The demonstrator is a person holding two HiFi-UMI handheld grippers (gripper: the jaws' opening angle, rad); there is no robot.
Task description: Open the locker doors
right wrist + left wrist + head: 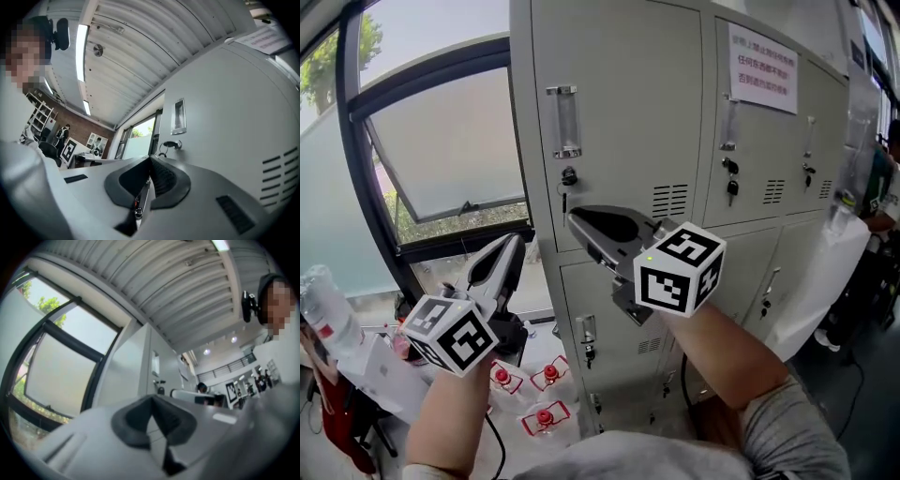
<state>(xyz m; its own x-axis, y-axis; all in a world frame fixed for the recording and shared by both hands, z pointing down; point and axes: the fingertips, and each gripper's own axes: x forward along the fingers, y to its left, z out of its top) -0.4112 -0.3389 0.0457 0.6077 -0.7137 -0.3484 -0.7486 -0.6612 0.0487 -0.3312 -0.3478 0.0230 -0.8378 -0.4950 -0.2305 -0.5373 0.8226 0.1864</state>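
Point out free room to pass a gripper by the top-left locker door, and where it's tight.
Free: bare door face between handle recess and vent slots; open gap between window frame and locker side. Crowded: floor lower left, red-capped bottles and clutter.

Red-capped bottles (546, 375) lie on the floor (511, 433) just beside the standing lockers (619, 94).
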